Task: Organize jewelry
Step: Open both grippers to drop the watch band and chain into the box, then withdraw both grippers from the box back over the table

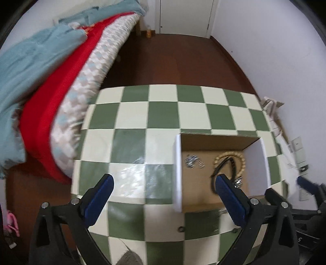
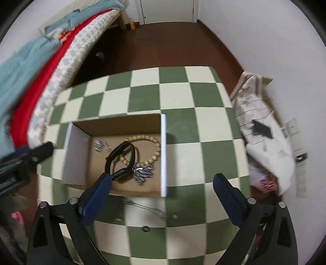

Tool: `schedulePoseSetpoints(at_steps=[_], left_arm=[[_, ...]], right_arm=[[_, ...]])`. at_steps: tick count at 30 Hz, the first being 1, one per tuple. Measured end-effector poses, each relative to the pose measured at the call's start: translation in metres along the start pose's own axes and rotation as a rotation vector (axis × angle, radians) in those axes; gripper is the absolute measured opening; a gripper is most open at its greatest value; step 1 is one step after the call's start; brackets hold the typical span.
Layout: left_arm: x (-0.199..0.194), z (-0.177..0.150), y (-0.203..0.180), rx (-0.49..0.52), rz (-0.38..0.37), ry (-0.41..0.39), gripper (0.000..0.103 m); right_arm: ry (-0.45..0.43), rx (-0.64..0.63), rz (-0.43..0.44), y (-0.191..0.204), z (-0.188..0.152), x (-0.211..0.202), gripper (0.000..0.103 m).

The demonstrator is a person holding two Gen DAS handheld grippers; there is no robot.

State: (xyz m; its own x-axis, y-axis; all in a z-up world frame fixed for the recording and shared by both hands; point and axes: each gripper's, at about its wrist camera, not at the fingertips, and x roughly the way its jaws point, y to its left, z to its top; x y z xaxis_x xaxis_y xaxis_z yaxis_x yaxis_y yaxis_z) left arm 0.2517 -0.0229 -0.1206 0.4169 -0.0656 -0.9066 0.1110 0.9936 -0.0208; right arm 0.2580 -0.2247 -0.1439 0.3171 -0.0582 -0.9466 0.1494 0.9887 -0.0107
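Observation:
A cardboard box point(image 2: 163, 155) with white side walls lies open on the green-and-cream checked table point(image 2: 177, 97). In it are a tan beaded bracelet point(image 2: 154, 150), a black band point(image 2: 120, 155), a silver cluster point(image 2: 142, 173) and small silver pieces point(image 2: 100, 145). A small dark ring point(image 2: 145, 228) and a thin chain point(image 2: 146, 207) rest on the table in front of the box. My right gripper point(image 2: 163, 189) hangs open over the box's near right corner, holding nothing. My left gripper point(image 1: 165, 189) is open and empty above the table, left of the box point(image 1: 177, 163). The bracelet point(image 1: 242, 161) shows past its right finger.
A bed with red and teal blankets point(image 1: 40, 81) presses against the table's left side. A white printed bag point(image 2: 260, 122) lies on the floor by the wall on the right. Brown floor and a white door point(image 1: 183, 16) lie beyond the table's far edge.

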Motion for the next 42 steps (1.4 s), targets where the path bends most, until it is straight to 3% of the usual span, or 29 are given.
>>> schedulePoseSetpoints(at_steps=[6, 13, 31, 42], left_arm=[[-0.014, -0.021, -0.002, 0.032, 0.069, -0.039, 0.102], [-0.045, -0.037, -0.003, 0.028, 0.089, -0.102, 0.102], [-0.144, -0.085, -0.004, 0.031, 0.068, -0.265, 0.102], [-0.172, -0.105, 0.001, -0.010, 0.075, -0.341, 0.102]], right_arm=[[-0.024, -0.044, -0.054, 0.009, -0.016, 0.000, 0.103], [-0.057, -0.040, -0.051, 0.012, -0.035, -0.018, 0.103], [-0.249, -0.033, -0.036, 0.014, -0.089, -0.128, 0.103], [-0.330, -0.017, -0.013, 0.013, -0.113, -0.180, 0.103]])
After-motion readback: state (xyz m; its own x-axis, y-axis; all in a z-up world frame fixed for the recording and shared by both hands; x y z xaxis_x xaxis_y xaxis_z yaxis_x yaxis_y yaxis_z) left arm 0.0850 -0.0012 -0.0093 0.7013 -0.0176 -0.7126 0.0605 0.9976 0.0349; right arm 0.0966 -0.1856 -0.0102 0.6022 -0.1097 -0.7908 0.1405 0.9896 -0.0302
